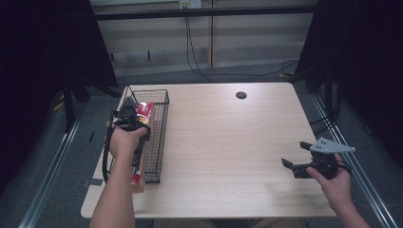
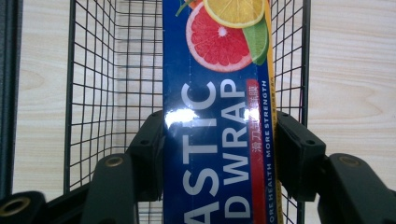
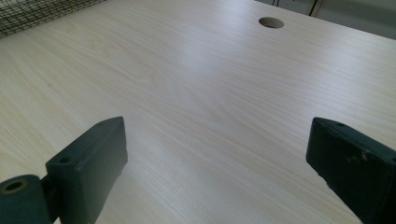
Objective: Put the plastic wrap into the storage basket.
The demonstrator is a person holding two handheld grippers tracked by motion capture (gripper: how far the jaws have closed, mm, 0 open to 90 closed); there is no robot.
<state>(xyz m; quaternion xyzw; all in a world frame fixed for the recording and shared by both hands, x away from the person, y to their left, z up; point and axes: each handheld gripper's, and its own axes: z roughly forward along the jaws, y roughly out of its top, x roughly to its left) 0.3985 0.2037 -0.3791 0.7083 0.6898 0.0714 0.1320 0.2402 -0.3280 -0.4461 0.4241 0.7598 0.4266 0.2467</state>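
Plastic wrap box [image 2: 217, 126] sits clamped across its width in my left hand-held gripper [image 2: 219, 154], lengthwise over the wire basket [image 1: 157, 137] at nine o'clock; right hand-held gripper [image 1: 297, 159] hangs spread, unloaded, at four o'clock above the counter [image 1: 228, 142].

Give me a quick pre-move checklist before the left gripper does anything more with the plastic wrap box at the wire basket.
1. Left gripper shut on the plastic wrap box, jaws on both long sides: ok.
2. Box lined up lengthwise with the wire basket, mesh visible on both sides of it: ok.
3. Box fully resting on the basket floor: cannot tell.
4. The basket's near end, toward the person: cannot tell, the forearm covers it in the high view.
5. Right gripper open, holding nothing, far off near the table's right edge: ok.
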